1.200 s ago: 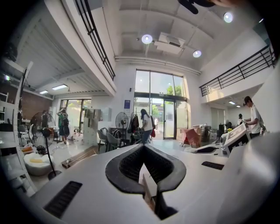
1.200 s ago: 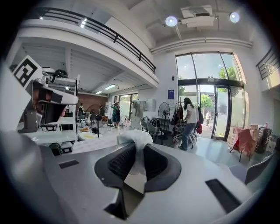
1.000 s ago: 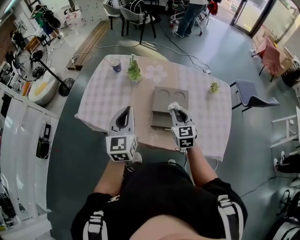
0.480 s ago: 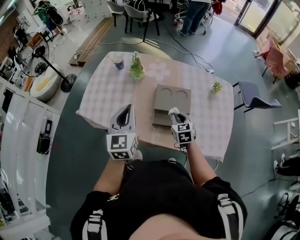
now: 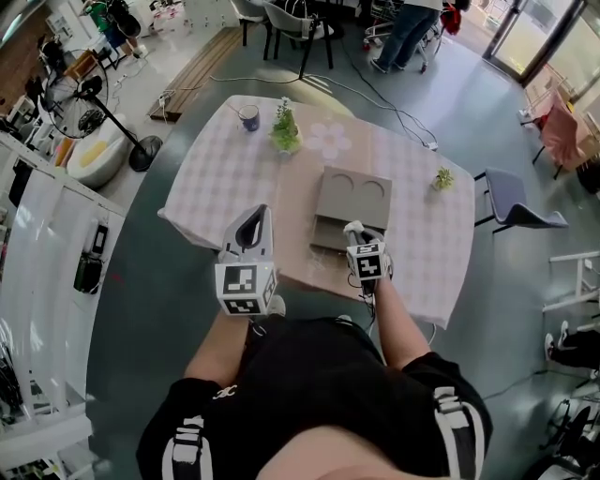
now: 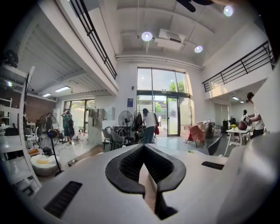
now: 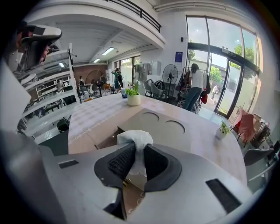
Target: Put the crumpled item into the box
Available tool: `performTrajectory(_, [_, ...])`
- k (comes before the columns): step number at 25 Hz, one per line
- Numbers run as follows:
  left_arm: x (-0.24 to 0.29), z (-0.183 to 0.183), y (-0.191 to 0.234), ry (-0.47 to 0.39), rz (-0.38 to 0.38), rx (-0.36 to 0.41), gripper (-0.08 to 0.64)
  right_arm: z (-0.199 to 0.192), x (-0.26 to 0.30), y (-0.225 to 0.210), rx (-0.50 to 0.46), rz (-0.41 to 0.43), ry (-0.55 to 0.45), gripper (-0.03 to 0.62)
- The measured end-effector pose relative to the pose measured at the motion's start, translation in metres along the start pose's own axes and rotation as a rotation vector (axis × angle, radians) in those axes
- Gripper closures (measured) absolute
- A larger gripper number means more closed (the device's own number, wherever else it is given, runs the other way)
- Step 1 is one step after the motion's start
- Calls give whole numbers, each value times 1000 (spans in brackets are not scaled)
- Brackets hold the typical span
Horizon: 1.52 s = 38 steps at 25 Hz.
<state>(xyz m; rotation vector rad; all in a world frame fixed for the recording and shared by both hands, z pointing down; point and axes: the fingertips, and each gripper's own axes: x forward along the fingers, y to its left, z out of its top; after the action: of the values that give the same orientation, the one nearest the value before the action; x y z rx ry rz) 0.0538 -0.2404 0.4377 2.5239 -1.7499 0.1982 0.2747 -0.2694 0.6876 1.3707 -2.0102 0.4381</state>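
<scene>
A white crumpled tissue [image 7: 135,136] is pinched between the pads of my right gripper [image 7: 139,149] and sticks out above the fingertips. In the head view the right gripper [image 5: 353,229] hangs over the near end of the grey box [image 5: 352,195], where a darker open compartment [image 5: 328,236] shows. The box lid has two round recesses [image 7: 149,117]. My left gripper [image 5: 255,217] is held to the left of the box over the table's near edge. Its jaws [image 6: 143,148] meet at the tips with nothing between them.
The table [image 5: 216,178] has a checked cloth. At its far end stand a potted plant [image 5: 284,131] and a mug [image 5: 248,116], and a small plant [image 5: 442,177] is near the right edge. A chair [image 5: 520,206] stands right of the table; a person [image 5: 408,28] is far behind.
The right gripper has sunk lower over the box's near end, still holding the tissue. The left gripper has barely moved. The head view has shifted slightly.
</scene>
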Motion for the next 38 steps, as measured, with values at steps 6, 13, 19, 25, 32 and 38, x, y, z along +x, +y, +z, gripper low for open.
performTrajectory(6, [-6,-2,7,7,18,3,557,-23,18,3,8,24,85,535])
performTrajectory(13, [-8,-3,10,13,27,8,557,-55,38,-1,-51,8,198,534])
performTrajectory(19, [-9,-5,13,13,27,4,557,-71,43,-4,4,9,261,528])
performTrajectory(25, [-3,-6,9,10,10,-5,557,-40,37,-15,168,24,114,443])
performTrajectory(32, [11,-2,-1,3,-38,-7,557,13,2,-32,254,9,-102,442])
performTrajectory(38, [27,3,-21,-9,-95,-3,557,84,-63,-54,250,-62,-365,445])
